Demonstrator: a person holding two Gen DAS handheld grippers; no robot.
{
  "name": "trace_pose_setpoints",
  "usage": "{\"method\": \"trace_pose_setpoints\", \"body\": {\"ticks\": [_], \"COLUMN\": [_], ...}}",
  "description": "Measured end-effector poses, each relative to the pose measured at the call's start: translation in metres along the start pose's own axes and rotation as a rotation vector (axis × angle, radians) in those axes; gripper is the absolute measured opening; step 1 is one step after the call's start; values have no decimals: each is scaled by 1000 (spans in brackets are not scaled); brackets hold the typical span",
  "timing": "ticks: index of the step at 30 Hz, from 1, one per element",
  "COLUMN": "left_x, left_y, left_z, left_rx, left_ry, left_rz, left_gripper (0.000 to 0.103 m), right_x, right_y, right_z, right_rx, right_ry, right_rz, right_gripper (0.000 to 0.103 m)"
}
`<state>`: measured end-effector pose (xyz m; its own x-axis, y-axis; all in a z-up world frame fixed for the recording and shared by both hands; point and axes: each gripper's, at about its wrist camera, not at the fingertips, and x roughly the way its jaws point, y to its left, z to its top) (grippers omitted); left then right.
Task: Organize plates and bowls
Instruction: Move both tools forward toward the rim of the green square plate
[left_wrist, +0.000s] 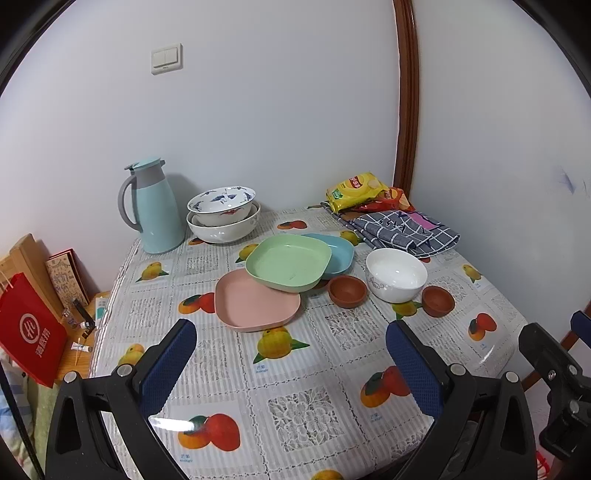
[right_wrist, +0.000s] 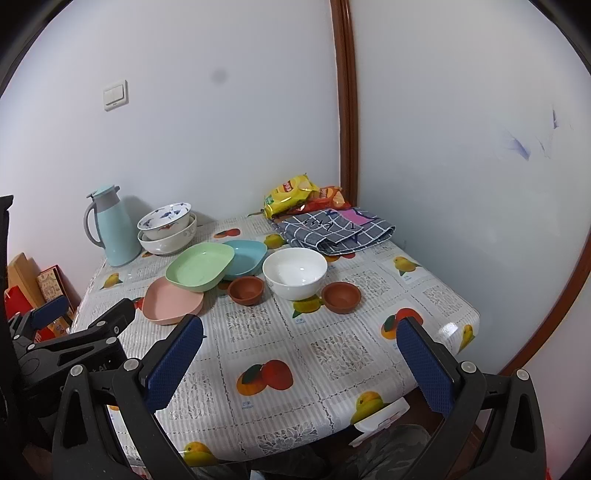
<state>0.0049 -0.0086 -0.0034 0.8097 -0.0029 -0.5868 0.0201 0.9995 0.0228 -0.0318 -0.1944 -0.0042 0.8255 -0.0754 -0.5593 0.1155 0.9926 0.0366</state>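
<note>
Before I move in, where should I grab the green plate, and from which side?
Take the green plate by its raised near-left rim, where it overhangs the pink plate. It sits tilted across the pink plate and blue plate, so that lifted edge probably lets one finger slip under. The open left hand-held gripper faces it.

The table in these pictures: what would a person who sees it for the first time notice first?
Probably the three pastel plates in the middle of the table: the green plate lies tilted across the pink plate and the blue plate. Right of them stands a white bowl between two small brown bowls. At the back left, a light blue jug stands beside two stacked patterned bowls.
</note>
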Motion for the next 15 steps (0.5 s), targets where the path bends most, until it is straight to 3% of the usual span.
{"method": "trace_pose_setpoints", "body": {"ticks": [15], "left_x": [42], "left_y": [-4], "left_z": [24], "left_rx": [1], "left_ry": [37], "left_rz": [-69], "left_gripper": [103], "right_x": [41], "right_y": [-8], "right_z": [5], "right_rx": [22], "right_ry": [-11], "right_rz": [-14], "right_gripper": [103]}}
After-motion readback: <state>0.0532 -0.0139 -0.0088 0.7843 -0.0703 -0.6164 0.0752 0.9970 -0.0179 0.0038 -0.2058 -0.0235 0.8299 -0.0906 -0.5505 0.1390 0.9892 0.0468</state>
